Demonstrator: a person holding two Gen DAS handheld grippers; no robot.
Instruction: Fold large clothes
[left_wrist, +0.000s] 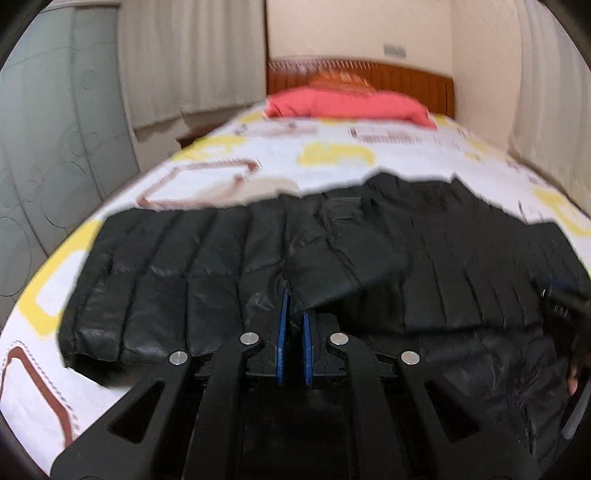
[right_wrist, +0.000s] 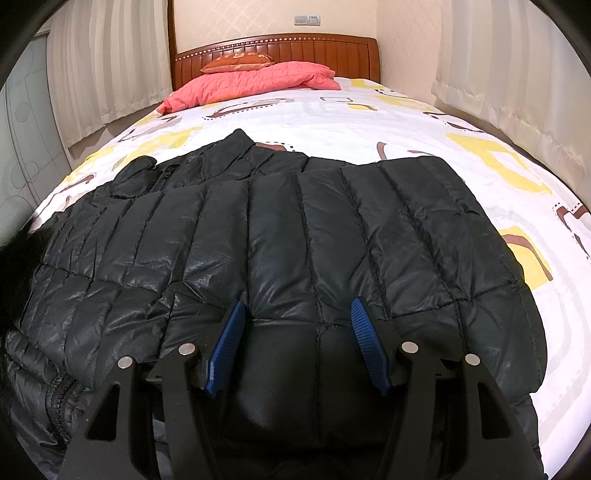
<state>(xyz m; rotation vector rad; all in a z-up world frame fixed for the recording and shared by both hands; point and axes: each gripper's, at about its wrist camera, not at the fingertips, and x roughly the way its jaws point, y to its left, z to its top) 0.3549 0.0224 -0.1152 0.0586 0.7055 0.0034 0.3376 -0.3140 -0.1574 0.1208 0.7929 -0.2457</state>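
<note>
— Looking at the black quilted puffer jacket (right_wrist: 280, 236), how do you reckon it will handle?

— Light and soft, I'd judge, with air in the channels, so it should spring back after a fold. That glossy shell looks slippery. It lies spread across the foot of the bed (right_wrist: 406, 122), on the patterned sheet, collar toward the headboard (right_wrist: 273, 46).

— Where would you take hold?

— At a stitched seam or the hem, where the fabric is thin enough to pinch; a fat baffle would likely squirt out. The zipper edge (right_wrist: 59, 402) at the lower left is another firm line.

— And the grippers?

— The left gripper (left_wrist: 293, 343) has its blue pads nearly together, closed. A dark fold of jacket sits right at the tips, but that view is smeared, so whether cloth is truly pinched I cannot tell. The right gripper (right_wrist: 297, 347) stands spread, a puffed section of the hem bulging between the fingers; the pads seem to flank it rather than press it, so I'd call it released.

— Any containers about?

— None that I can see, no basket or box. Only the pink quilt (right_wrist: 255, 83) and an orange cushion (right_wrist: 238, 62) up by the headboard, well apart from the jacket.
</note>
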